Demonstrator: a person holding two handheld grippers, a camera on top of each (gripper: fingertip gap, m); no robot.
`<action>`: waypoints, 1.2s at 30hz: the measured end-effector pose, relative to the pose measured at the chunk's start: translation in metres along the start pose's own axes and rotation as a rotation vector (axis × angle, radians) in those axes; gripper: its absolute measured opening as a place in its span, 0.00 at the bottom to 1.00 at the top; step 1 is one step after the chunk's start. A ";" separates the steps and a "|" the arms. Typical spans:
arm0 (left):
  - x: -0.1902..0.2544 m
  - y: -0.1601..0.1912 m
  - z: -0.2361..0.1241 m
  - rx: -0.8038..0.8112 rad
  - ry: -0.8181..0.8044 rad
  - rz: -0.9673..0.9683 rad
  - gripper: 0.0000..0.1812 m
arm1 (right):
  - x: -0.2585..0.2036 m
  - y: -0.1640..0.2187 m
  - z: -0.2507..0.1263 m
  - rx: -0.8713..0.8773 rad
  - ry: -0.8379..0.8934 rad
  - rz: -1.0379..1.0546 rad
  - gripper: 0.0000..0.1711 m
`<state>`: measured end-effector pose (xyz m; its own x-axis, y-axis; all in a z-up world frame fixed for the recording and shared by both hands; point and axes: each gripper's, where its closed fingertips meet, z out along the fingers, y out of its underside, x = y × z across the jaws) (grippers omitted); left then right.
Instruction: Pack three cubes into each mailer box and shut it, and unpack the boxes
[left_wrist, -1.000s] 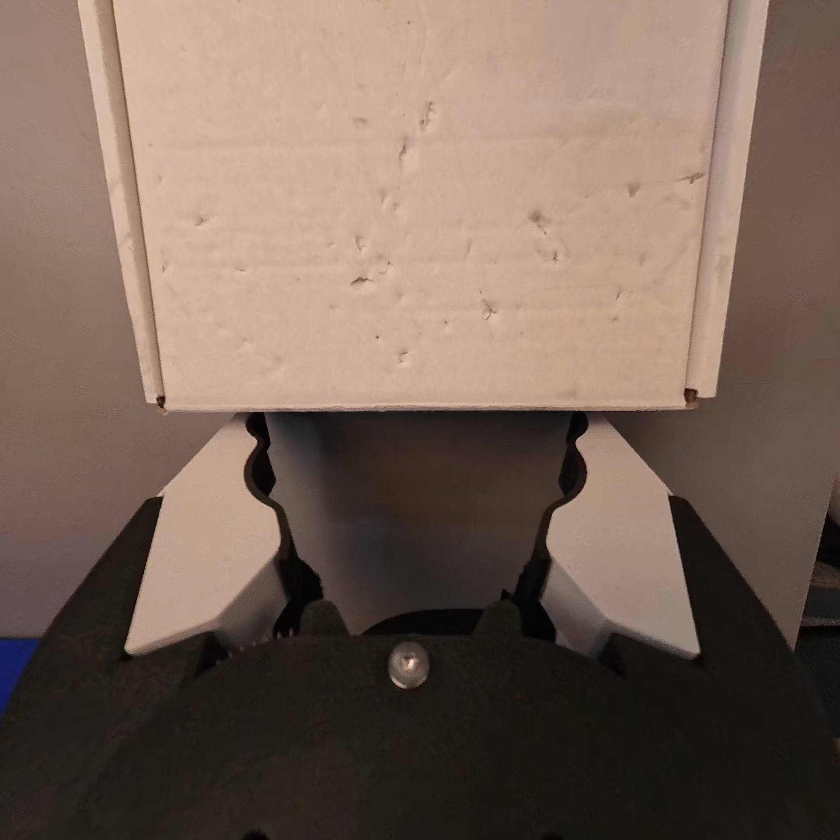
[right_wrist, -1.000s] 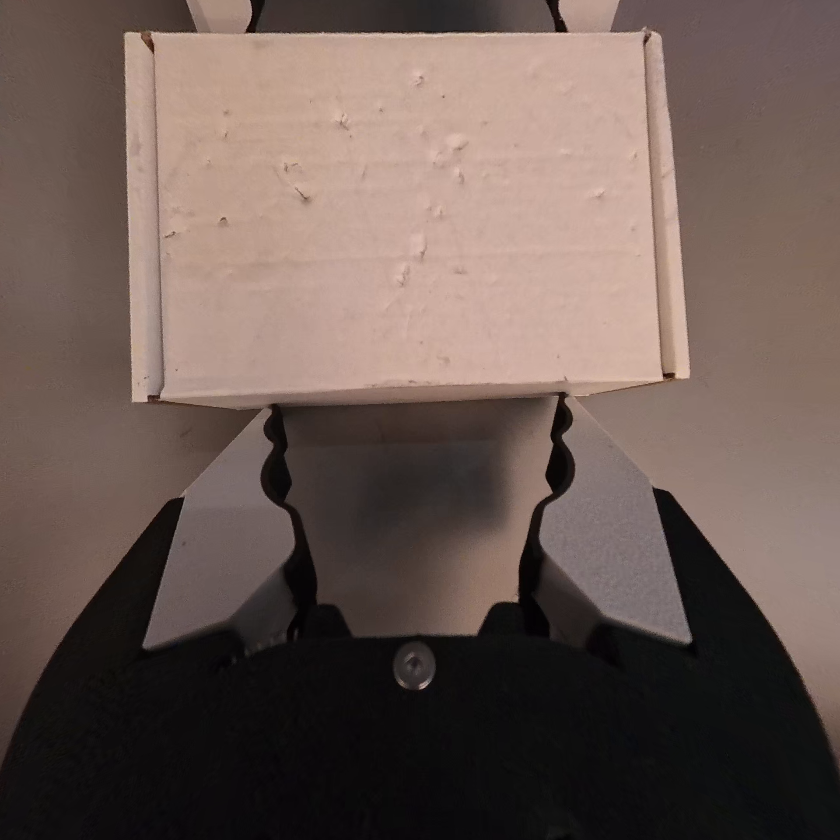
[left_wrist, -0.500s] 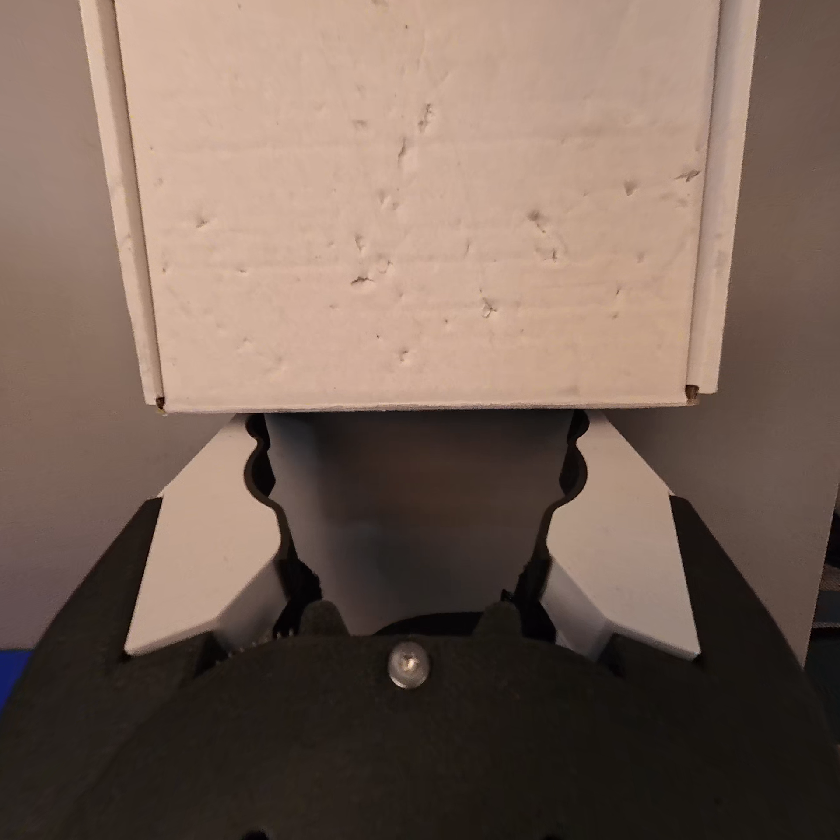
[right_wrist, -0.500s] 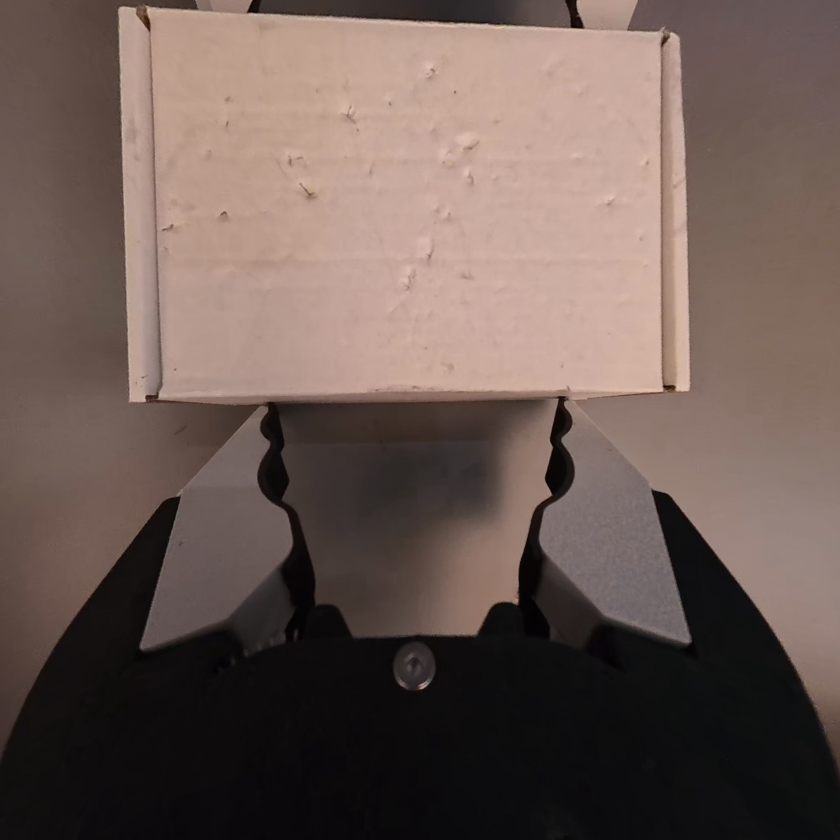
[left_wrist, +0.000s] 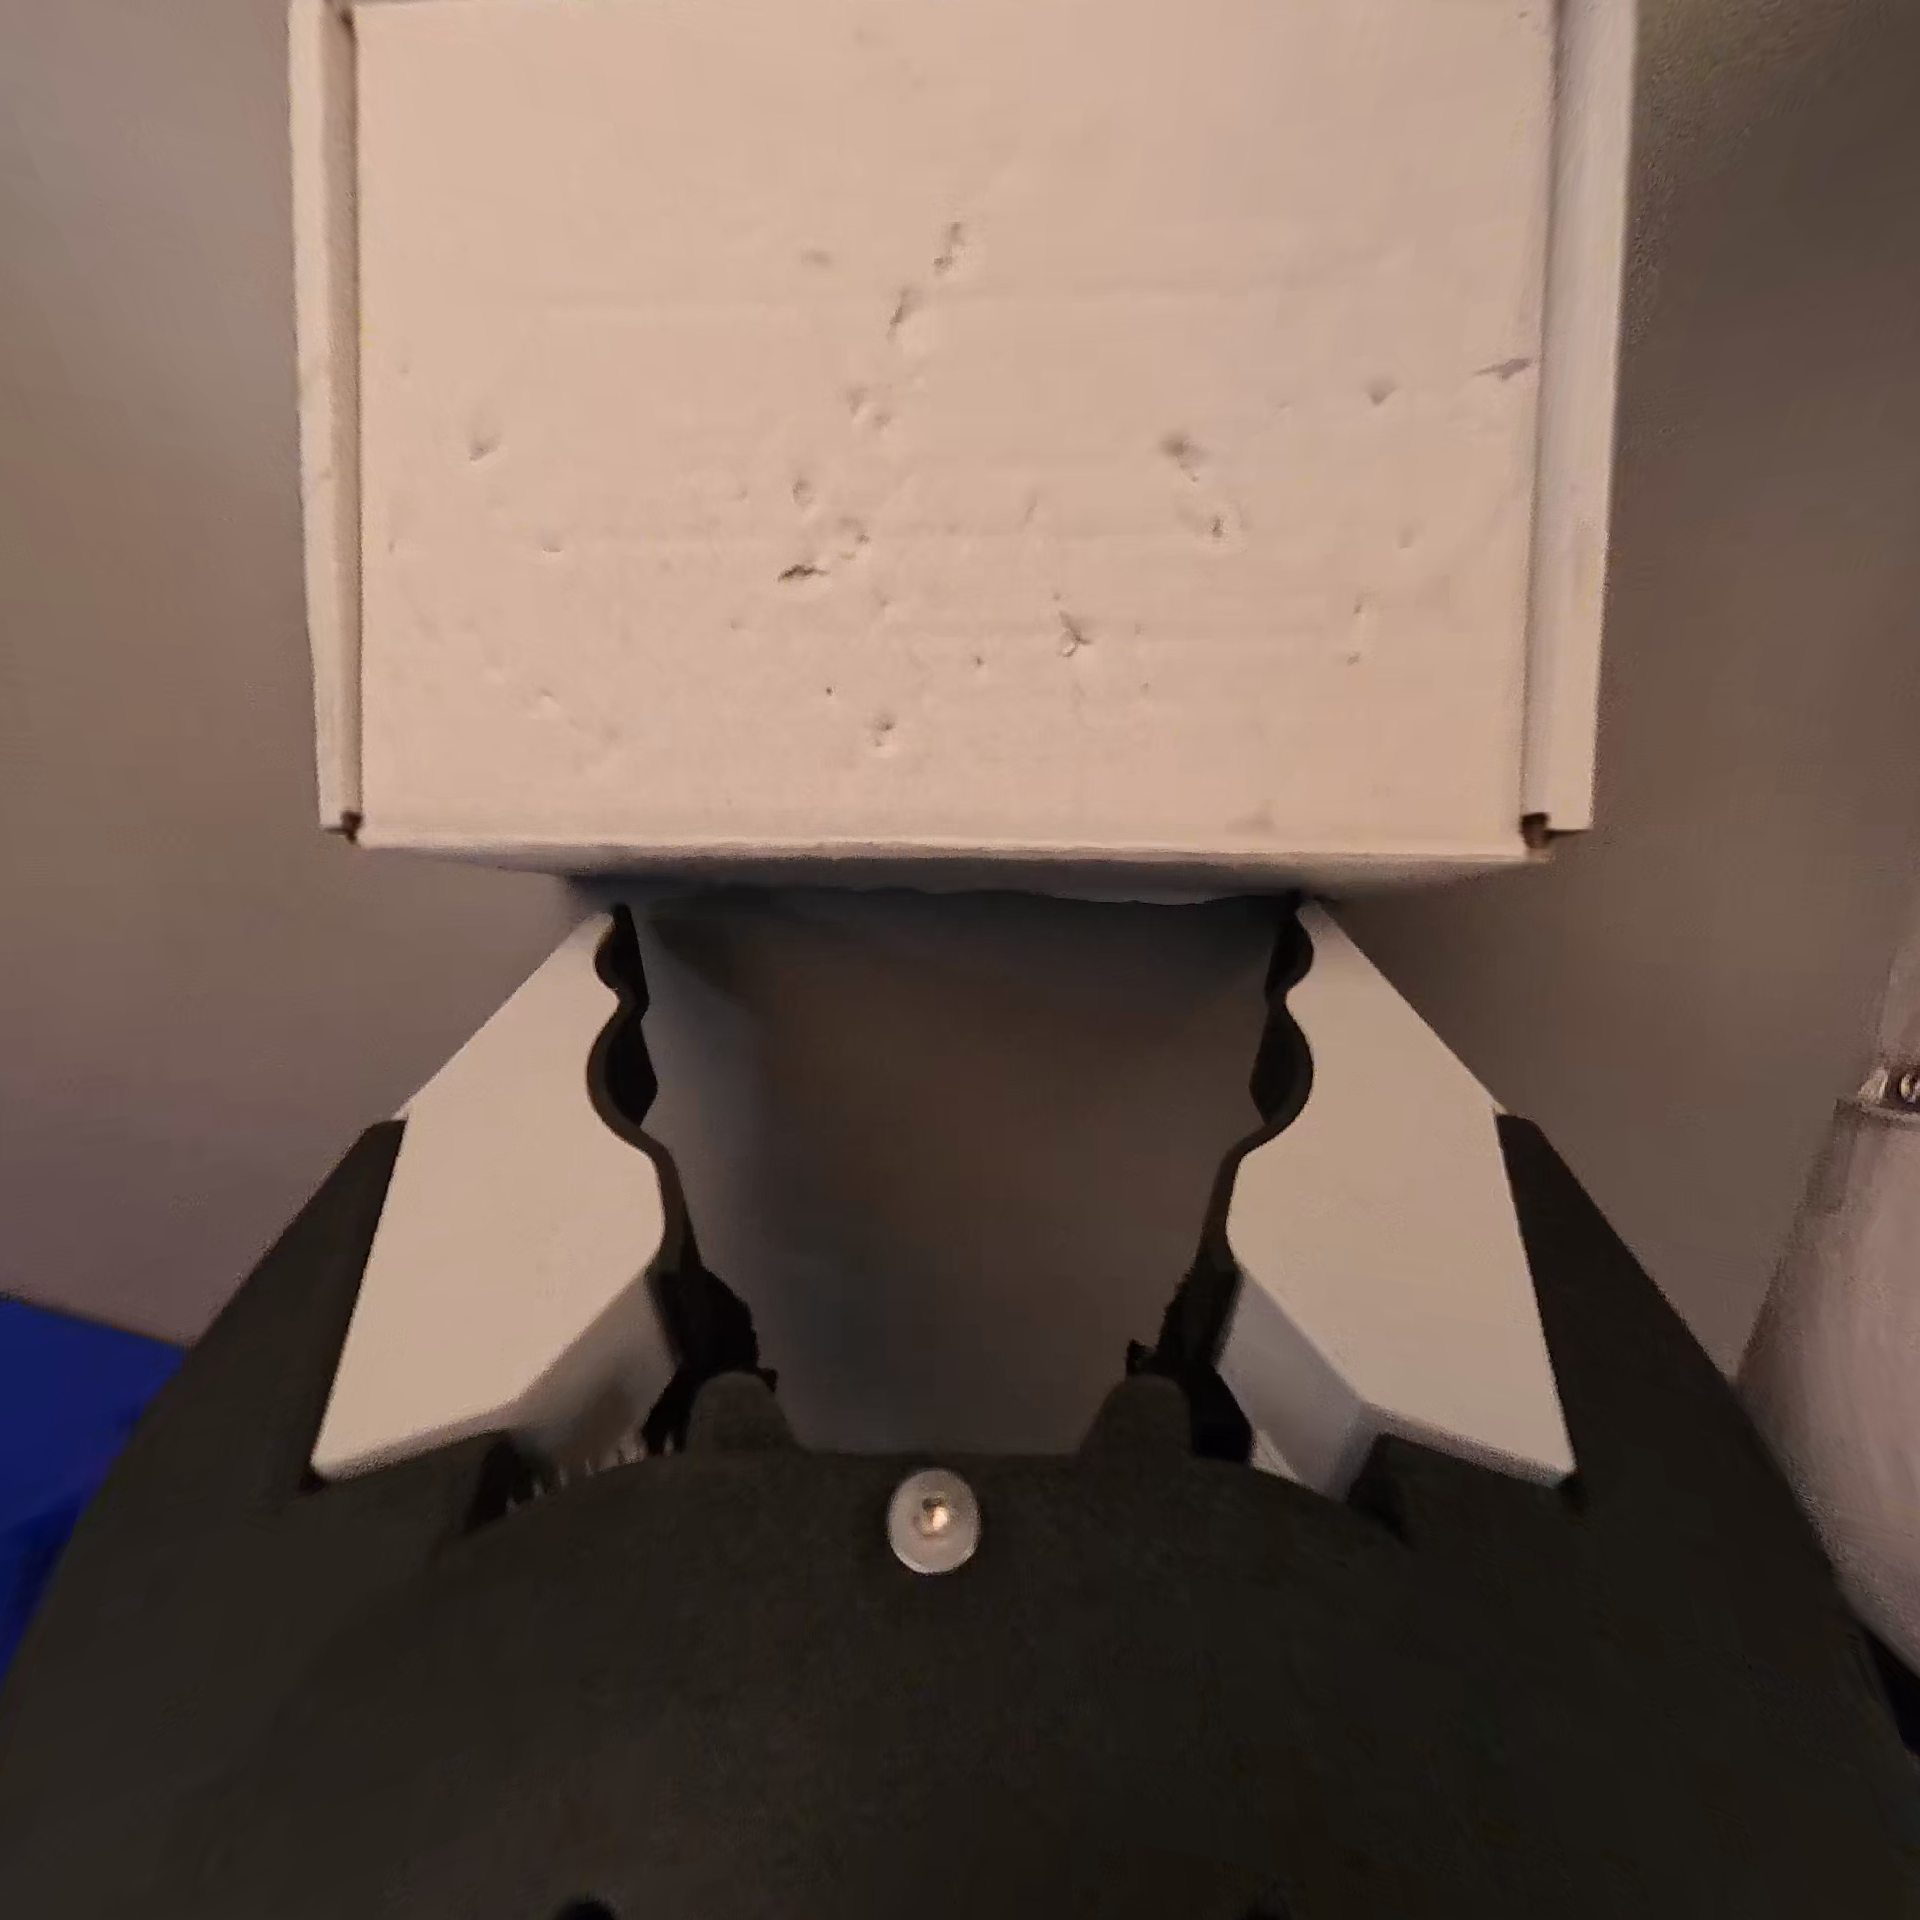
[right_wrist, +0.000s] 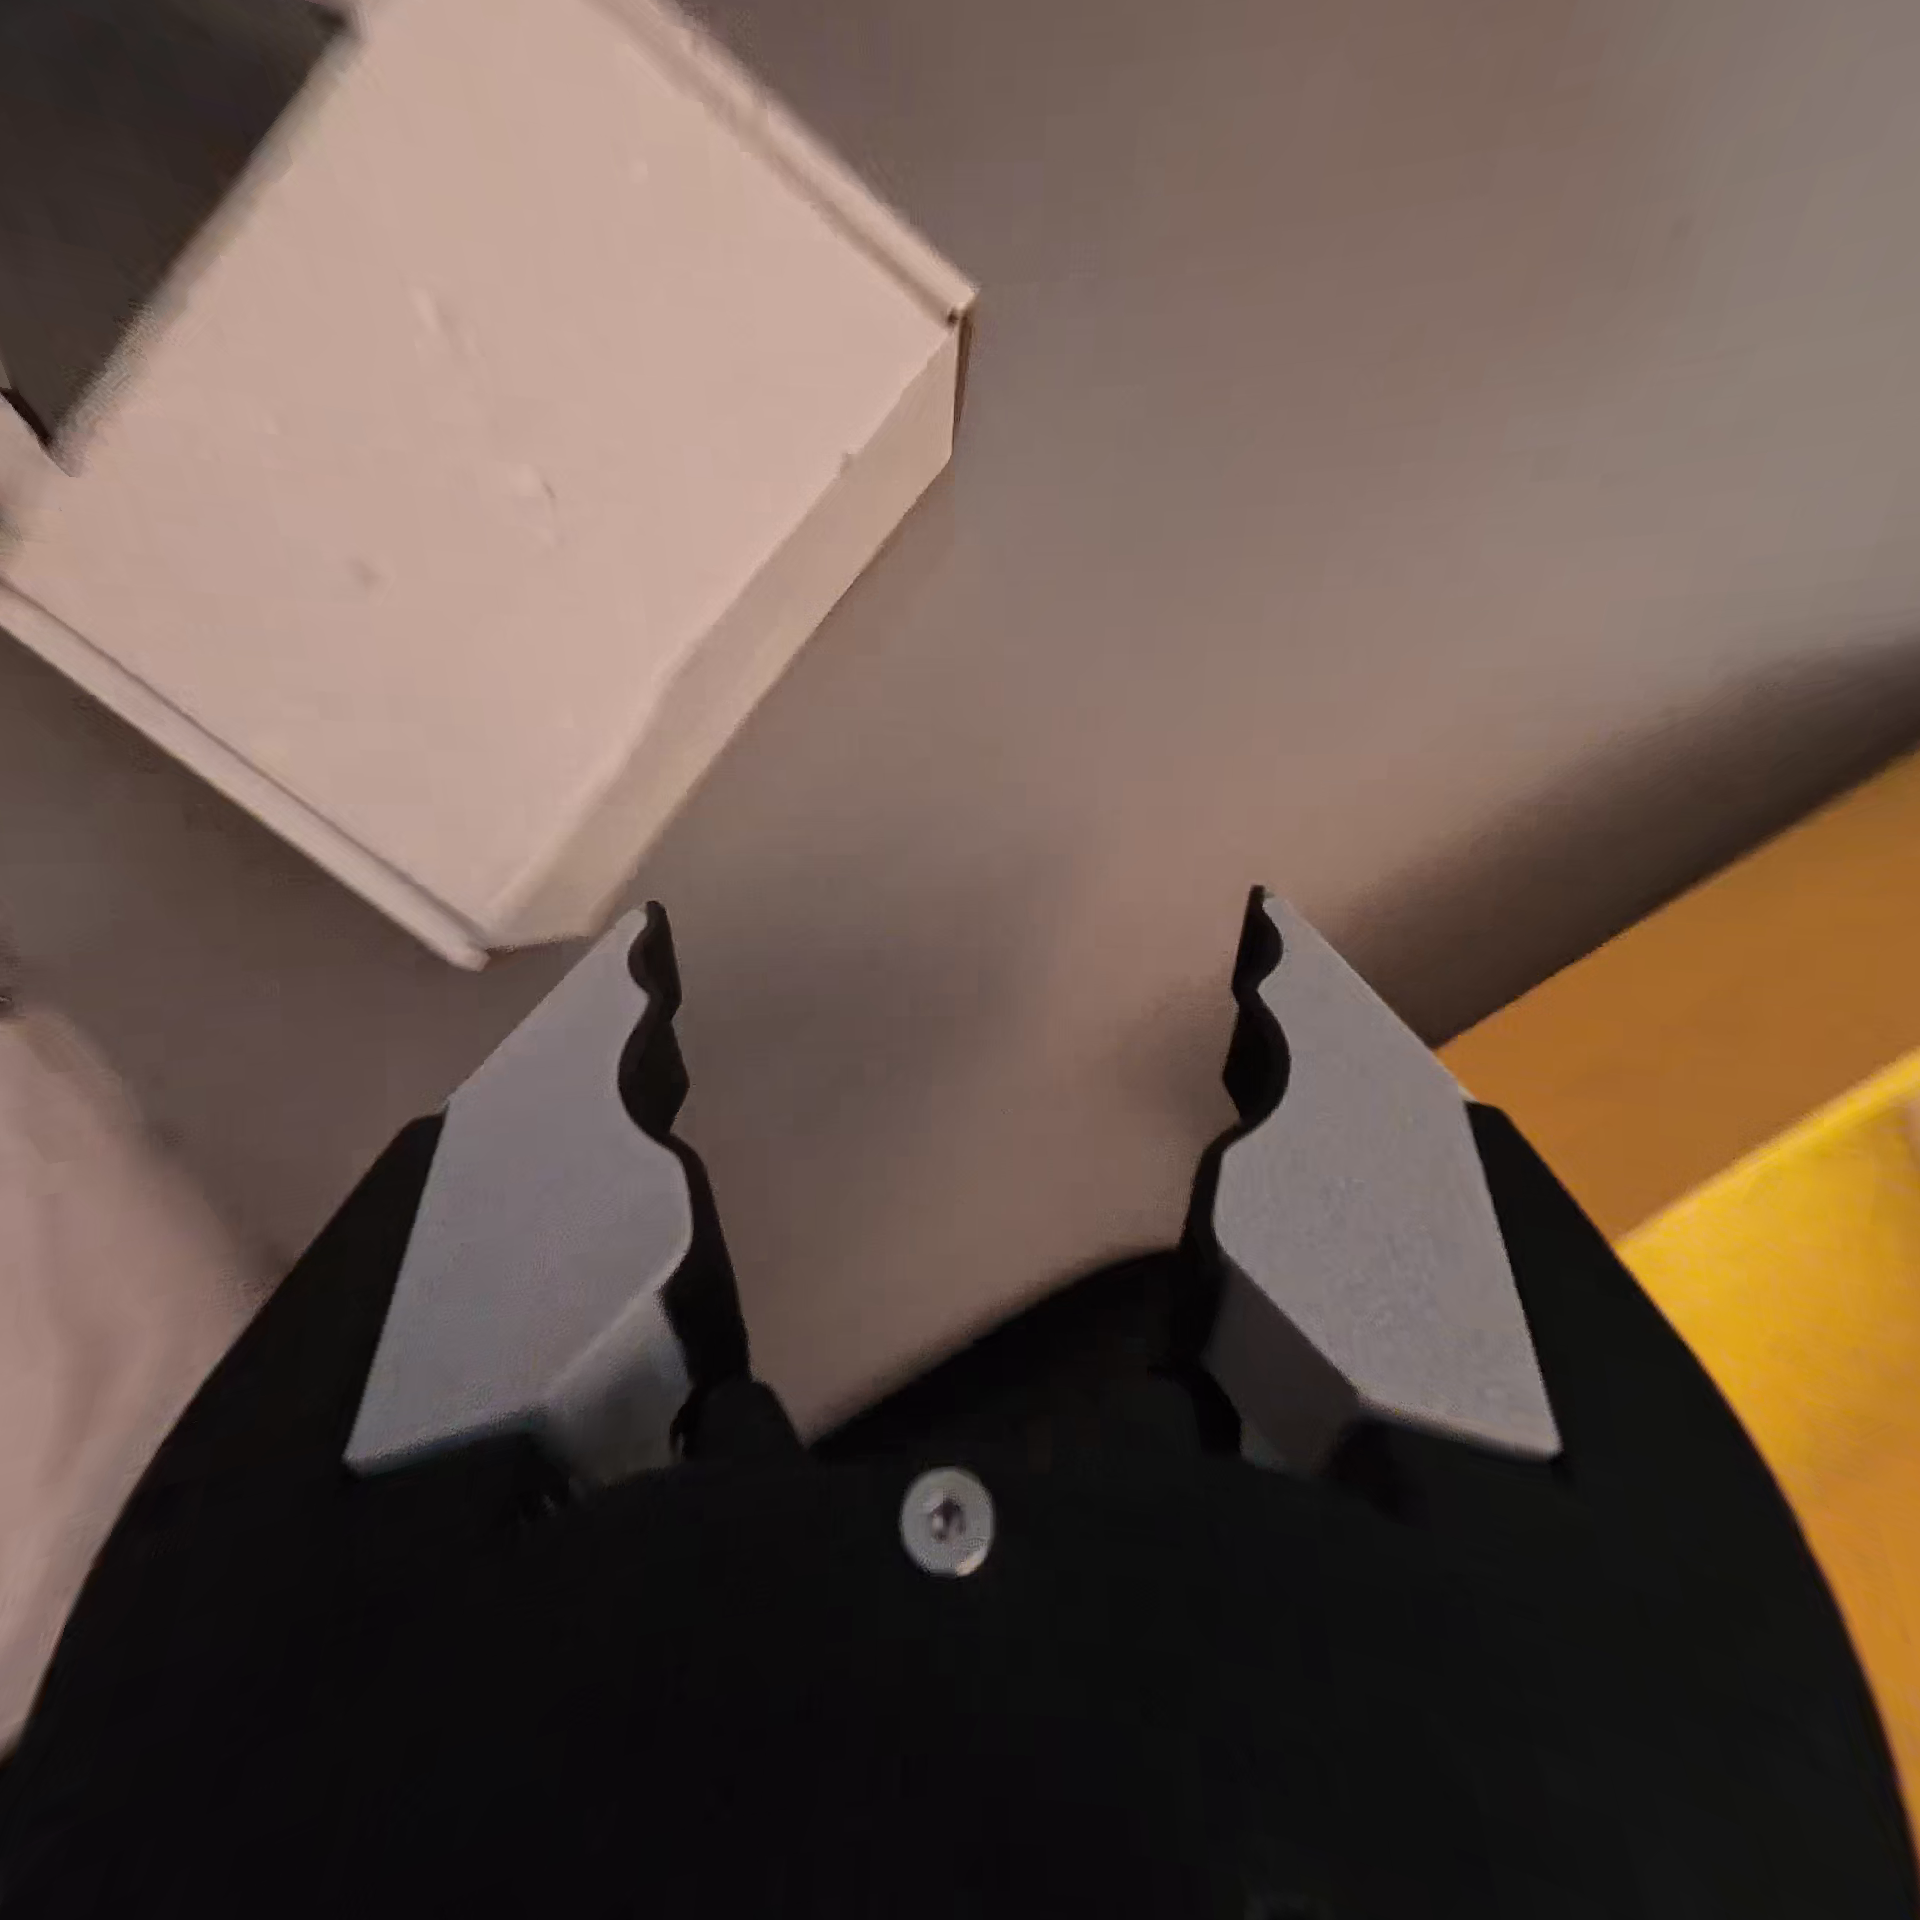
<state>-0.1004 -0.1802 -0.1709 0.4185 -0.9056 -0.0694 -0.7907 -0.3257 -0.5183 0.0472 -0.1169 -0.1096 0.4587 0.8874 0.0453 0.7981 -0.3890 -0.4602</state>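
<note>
My right claw has swung away since half a second ago. Then its tips sat square against the near edge of the mailer box; now the mailer box lies up and to the left of that view, turned at an angle, with its nearest corner just beside my left fingertip but apart from it. The right claw stands wide with only bare bench between its fingers. A yellow-orange surface has come into the lower right of that view, and the picture is smeared.

My left claw has hardly shifted. It is wide as before, tips at the near edge of the mailer box, though the box now shows a sliver of its front face and its far end, which earlier ran out of the top of the view, is just in sight. I cannot tell whether the tips touch it. A pale rounded thing has appeared at the right edge, and a blue patch sits at lower left.

The box is white corrugated card, shut, lying flat on the grey bench, its lid pocked with small dents and nicks and its side flaps tucked along both long edges.
</note>
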 end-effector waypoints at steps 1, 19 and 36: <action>0.003 -0.003 0.000 0.002 -0.015 -0.012 0.65 | -0.007 -0.008 -0.011 0.046 -0.015 0.077 0.63; -0.003 -0.005 -0.097 0.566 -0.055 -0.454 0.52 | -0.074 -0.046 0.073 -0.249 0.095 0.301 0.83; 0.012 0.007 -0.097 0.509 -0.064 -0.390 0.48 | -0.040 -0.024 0.058 -0.374 0.082 0.398 0.79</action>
<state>-0.1447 -0.2201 -0.0926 0.6707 -0.7236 0.1629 -0.2713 -0.4437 -0.8541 -0.0126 -0.1290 -0.1516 0.7706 0.6373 0.0074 0.6340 -0.7654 -0.1105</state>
